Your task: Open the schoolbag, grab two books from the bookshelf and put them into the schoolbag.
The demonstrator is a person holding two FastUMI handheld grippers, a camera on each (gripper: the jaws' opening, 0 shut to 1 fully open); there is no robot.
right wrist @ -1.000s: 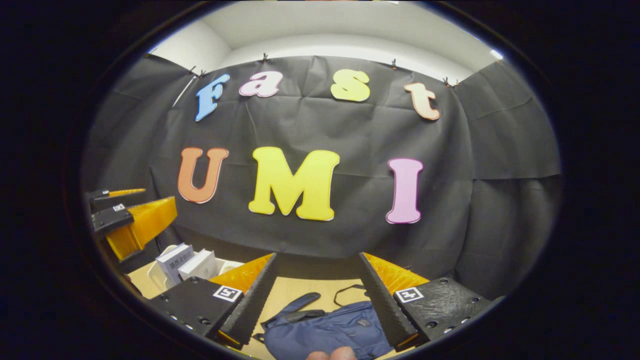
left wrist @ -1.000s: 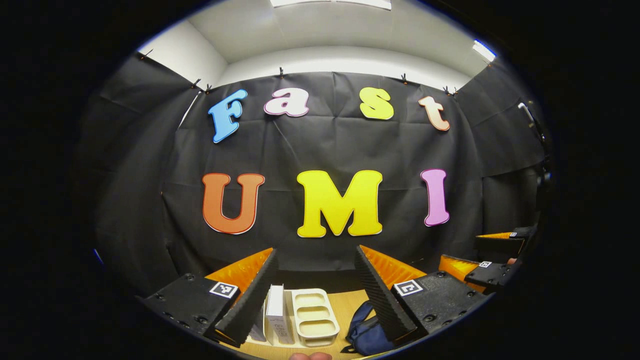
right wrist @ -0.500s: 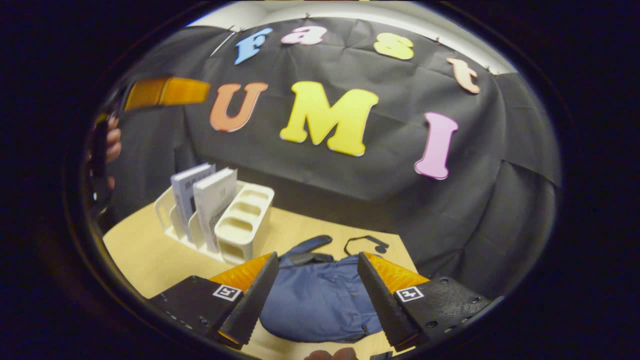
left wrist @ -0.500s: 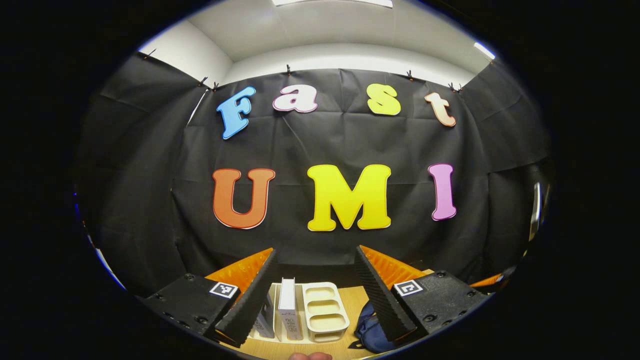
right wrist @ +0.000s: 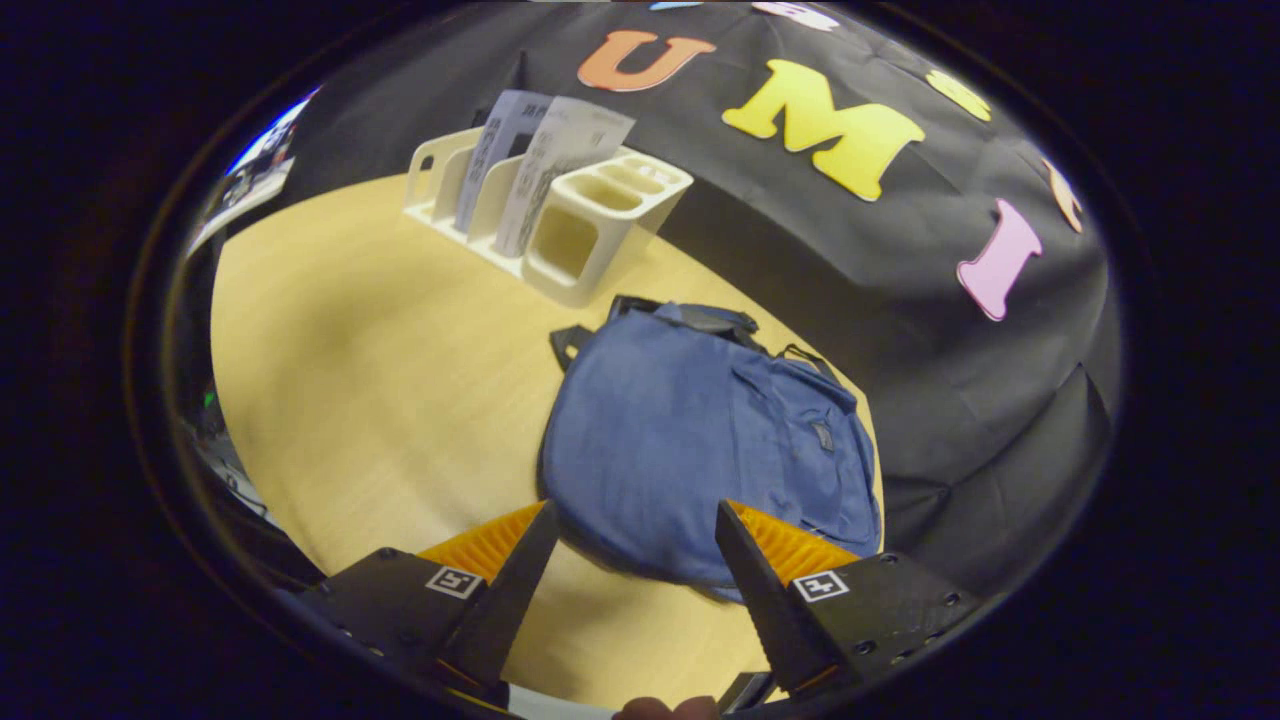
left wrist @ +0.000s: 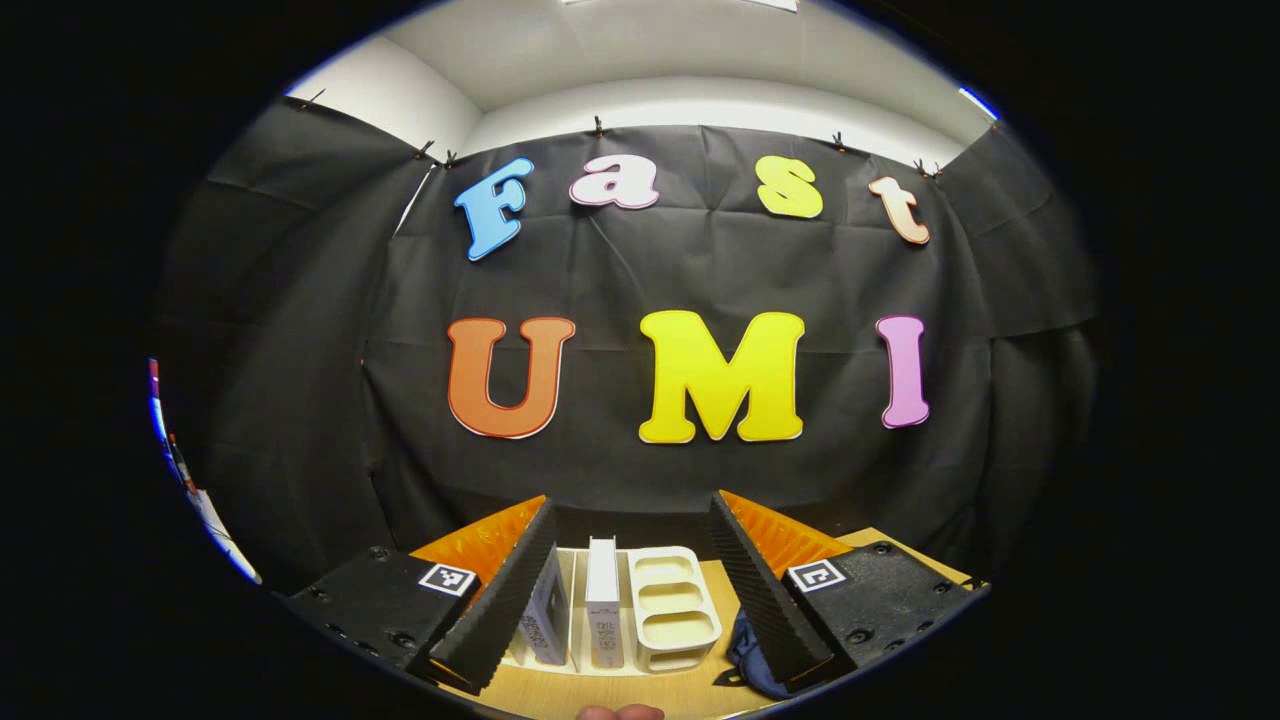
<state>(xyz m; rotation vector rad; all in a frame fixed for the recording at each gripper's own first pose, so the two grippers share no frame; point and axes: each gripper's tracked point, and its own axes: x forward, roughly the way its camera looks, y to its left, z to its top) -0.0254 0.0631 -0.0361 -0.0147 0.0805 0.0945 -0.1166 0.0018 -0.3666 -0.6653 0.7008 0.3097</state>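
My right gripper (right wrist: 628, 560) hangs above the blue schoolbag (right wrist: 700, 450), jaws wide apart, nothing in them. The bag lies flat and shut on the table (right wrist: 380, 380). It looks soft and floppy, so I'd pinch its zipper pull. My left gripper (left wrist: 630, 560), also wide apart, faces two books (left wrist: 603, 600) in the white bookshelf (left wrist: 675, 625).

blue schoolbag (right wrist: 700, 440) lies flat on wooden table, closed, straps toward far end near bookshelf. white plastic bookshelf (right wrist: 560, 215) stands just beyond bag, near booth wall. two books (right wrist: 535, 165) upright side by side in its slots, slightly tilted; pale covers, one more bluish. compartment at bookshelf's end empty.
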